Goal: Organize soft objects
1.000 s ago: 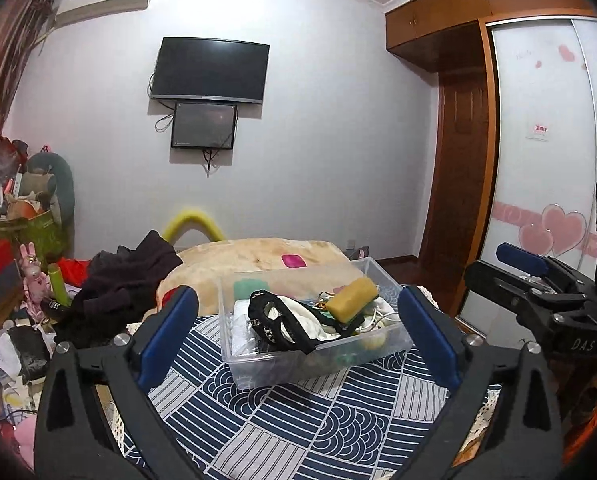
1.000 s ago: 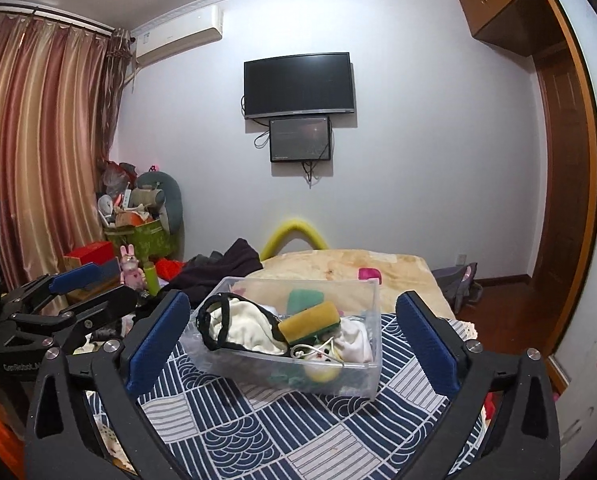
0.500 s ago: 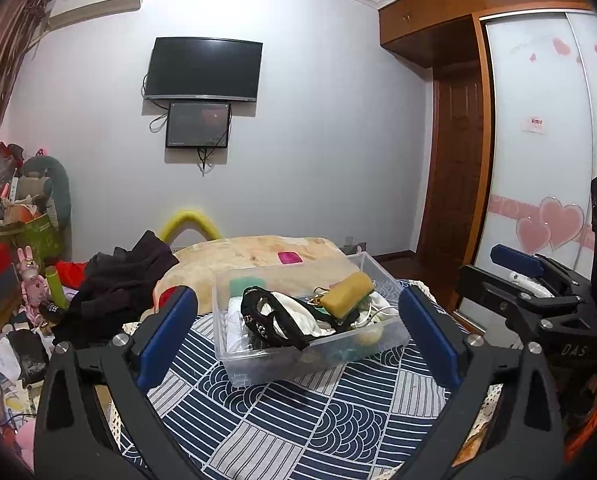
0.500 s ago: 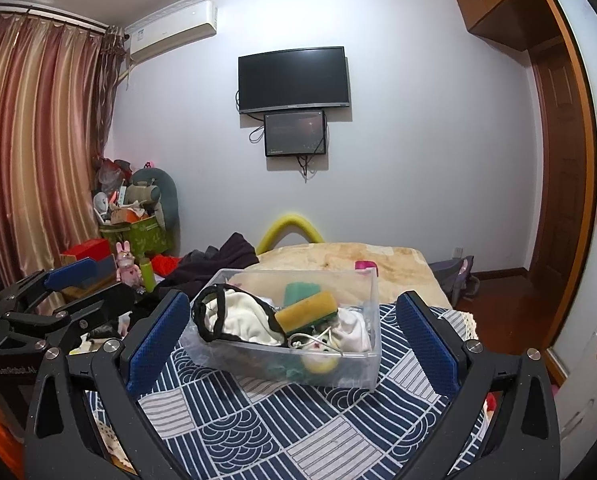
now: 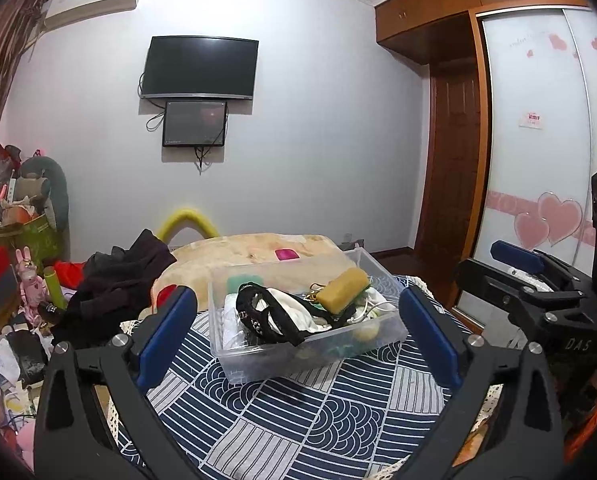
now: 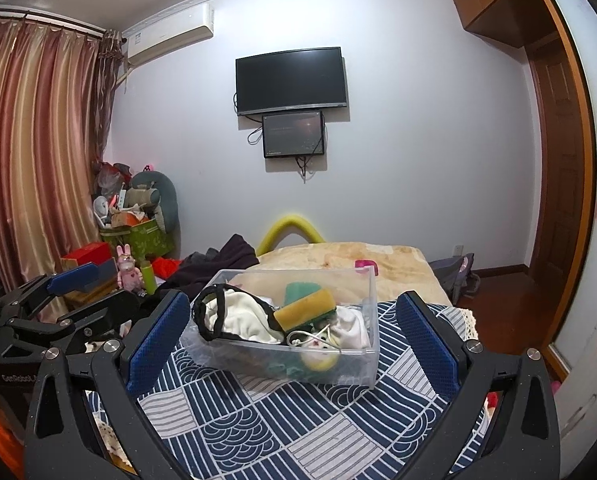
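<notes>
In the clear bin [image 6: 290,364], the yellow sponge [image 6: 307,309] lies flat, long axis left-right.

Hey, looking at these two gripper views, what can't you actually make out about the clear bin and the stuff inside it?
- Bottom layer of the clear bin: both views, covered by the yellow sponge, the cream cloth and the black strap.
- Green item: right wrist view, mostly behind the sponge.
- Round yellow object: blurred through the bin wall, unidentifiable.

A home bedroom: a bed [image 6: 362,268] with a beige blanket stands against the wall under a mounted TV [image 6: 290,80]. Curtains [image 6: 34,160], an air conditioner [image 6: 170,38], a heart-patterned wardrobe [image 5: 538,152] and piled clothes [image 5: 118,280] surround it.
</notes>
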{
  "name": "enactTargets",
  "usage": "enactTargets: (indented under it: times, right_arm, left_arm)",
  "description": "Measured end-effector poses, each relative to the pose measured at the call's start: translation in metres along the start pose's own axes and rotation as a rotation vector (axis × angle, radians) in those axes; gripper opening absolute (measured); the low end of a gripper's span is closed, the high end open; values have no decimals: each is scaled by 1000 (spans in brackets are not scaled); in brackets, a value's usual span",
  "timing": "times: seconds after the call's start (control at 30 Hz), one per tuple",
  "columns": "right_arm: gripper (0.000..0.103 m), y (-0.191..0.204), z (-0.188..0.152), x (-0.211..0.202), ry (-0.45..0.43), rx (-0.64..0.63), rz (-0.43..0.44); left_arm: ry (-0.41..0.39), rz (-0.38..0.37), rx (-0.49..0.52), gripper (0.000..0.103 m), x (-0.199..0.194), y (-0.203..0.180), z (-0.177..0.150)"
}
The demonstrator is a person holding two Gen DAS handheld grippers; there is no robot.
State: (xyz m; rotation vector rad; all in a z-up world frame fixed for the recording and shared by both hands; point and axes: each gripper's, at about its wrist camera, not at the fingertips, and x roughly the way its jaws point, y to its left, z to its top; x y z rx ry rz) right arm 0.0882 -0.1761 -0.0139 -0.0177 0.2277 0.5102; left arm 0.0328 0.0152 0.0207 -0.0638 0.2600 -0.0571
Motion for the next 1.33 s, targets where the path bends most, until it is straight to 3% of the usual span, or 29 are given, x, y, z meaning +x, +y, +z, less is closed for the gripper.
enactTargets:
  times: [1.33]
  right_arm:
    - [103,2,1,-3,1,13,8]
  left_arm:
    - [17,-23,1,102,2,0,-5]
